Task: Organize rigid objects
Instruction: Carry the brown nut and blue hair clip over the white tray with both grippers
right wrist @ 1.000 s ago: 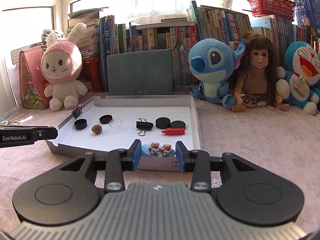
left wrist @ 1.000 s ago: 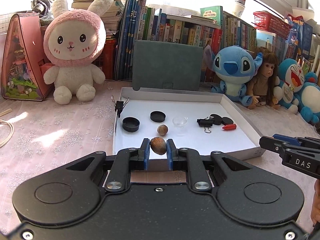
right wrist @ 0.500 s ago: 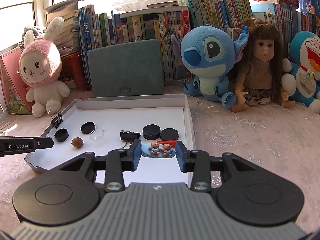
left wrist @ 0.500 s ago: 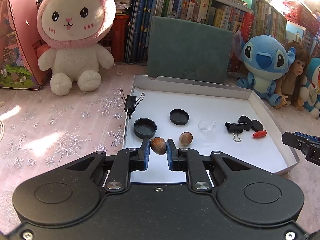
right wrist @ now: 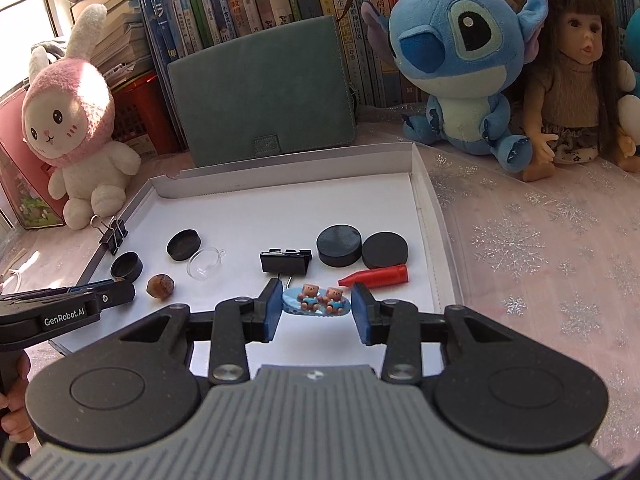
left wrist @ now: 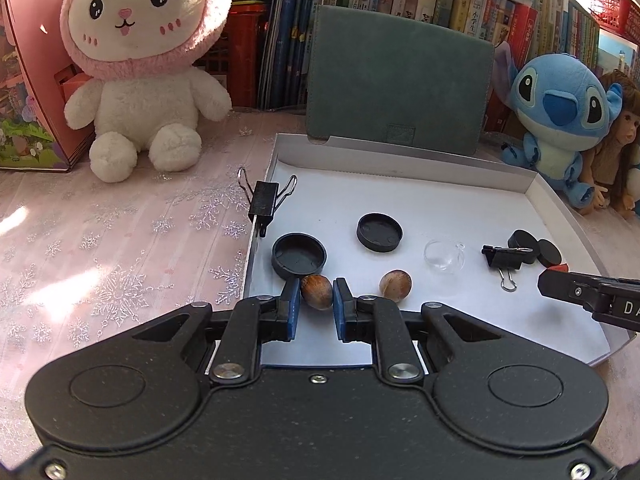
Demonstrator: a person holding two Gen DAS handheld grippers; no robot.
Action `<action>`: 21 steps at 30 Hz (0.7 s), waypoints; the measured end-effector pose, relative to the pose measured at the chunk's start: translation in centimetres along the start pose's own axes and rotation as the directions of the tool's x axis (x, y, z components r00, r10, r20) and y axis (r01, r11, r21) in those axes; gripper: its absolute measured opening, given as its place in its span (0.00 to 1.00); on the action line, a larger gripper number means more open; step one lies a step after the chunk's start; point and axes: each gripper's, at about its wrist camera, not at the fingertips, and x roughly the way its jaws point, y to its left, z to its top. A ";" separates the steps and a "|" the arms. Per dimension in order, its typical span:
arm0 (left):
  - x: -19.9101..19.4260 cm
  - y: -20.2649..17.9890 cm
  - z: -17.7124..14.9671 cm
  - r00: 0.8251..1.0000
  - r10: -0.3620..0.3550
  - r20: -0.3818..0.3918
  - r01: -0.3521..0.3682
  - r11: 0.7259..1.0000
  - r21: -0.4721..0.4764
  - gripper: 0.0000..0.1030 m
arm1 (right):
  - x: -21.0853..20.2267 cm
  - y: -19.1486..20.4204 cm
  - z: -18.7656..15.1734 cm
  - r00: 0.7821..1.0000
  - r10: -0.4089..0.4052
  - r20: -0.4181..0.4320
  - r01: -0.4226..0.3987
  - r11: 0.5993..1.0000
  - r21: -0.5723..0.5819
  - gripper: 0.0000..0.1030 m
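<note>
Both my grippers loaded above the white tray.

My left gripper clamps a brown nut near the tray's left wall, beside a black cap. My right gripper clamps a blue bear figurine near its right wall, beside a red cone.

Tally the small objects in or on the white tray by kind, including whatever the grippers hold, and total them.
Black round caps: 4
Binder clips: 2
Nuts: 2
Clear glass ball: 1
Red cap: 1
Blue bear charm: 1
Total: 11
</note>
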 end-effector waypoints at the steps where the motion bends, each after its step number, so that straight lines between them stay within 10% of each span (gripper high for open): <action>1: 0.1 -0.1 0.0 1.000 0.004 0.003 -0.004 1.000 0.006 0.16 | 0.3 0.1 0.1 1.000 -0.006 -0.002 0.006 1.000 -0.004 0.42; 21: 1.7 -0.6 1.1 0.999 0.022 0.026 -0.022 1.000 0.002 0.17 | 2.4 0.5 1.1 0.999 -0.048 0.000 0.048 0.999 -0.020 0.45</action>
